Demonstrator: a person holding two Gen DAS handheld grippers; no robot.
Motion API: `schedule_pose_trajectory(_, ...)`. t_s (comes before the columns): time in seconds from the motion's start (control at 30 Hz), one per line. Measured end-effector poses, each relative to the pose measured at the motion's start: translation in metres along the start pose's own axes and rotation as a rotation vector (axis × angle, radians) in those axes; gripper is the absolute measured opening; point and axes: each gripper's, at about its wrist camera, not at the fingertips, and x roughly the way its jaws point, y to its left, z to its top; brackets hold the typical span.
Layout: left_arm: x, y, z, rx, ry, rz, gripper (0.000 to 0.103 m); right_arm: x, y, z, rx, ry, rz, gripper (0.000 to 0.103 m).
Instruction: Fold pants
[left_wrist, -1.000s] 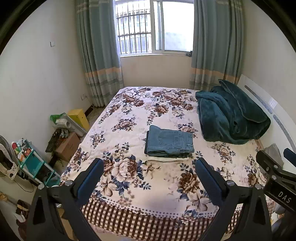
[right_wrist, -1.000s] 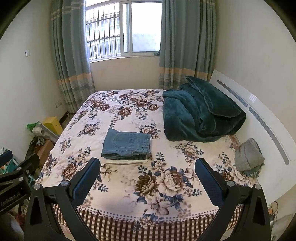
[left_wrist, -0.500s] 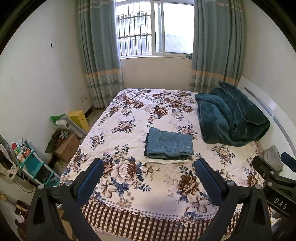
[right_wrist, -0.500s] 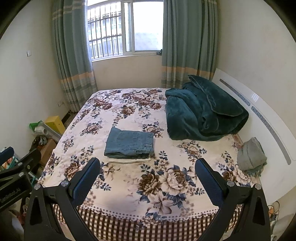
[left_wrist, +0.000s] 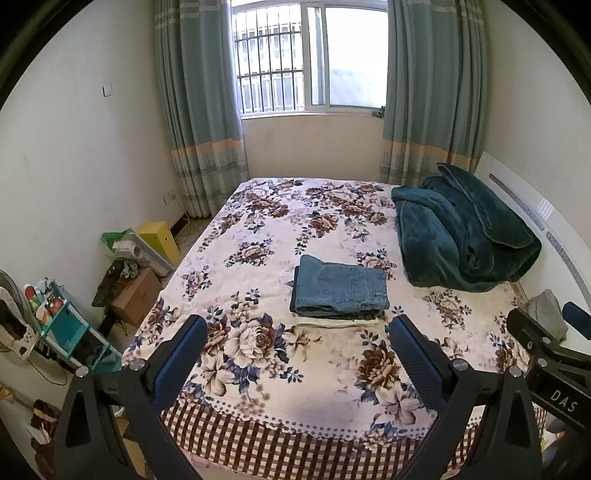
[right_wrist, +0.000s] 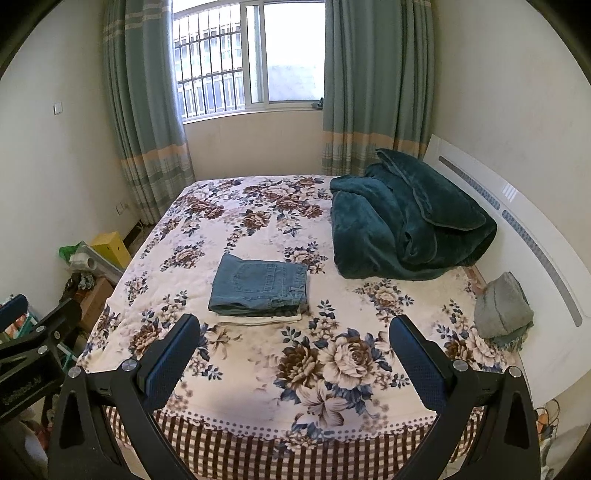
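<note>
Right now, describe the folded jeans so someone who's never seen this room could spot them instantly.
Find the bed with the flowered cover under the barred window. Near its middle, left of the heaped dark green blanket, lie the folded jeans: a flat blue denim rectangle atop a folded white cloth, unlike the rumpled grey bundle by the headboard.

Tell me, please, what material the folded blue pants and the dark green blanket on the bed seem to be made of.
The folded blue pants look like denim: a matte, faded blue weave with visible stitched seams and a back pocket. The dark green blanket looks like plush fleece or a similar soft pile fabric: it has a slight sheen and thick, rounded folds. The exact fibre cannot be told from the pictures.
</note>
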Motion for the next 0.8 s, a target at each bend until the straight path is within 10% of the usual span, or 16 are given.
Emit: schedule_pose_trajectory(0.8,-0.0035,0.0001,-0.0035,-0.012,-0.001,-0.005,0.101,0.0009,-0.0042,0.0009,0.01,-0.001,-0.006,0.103)
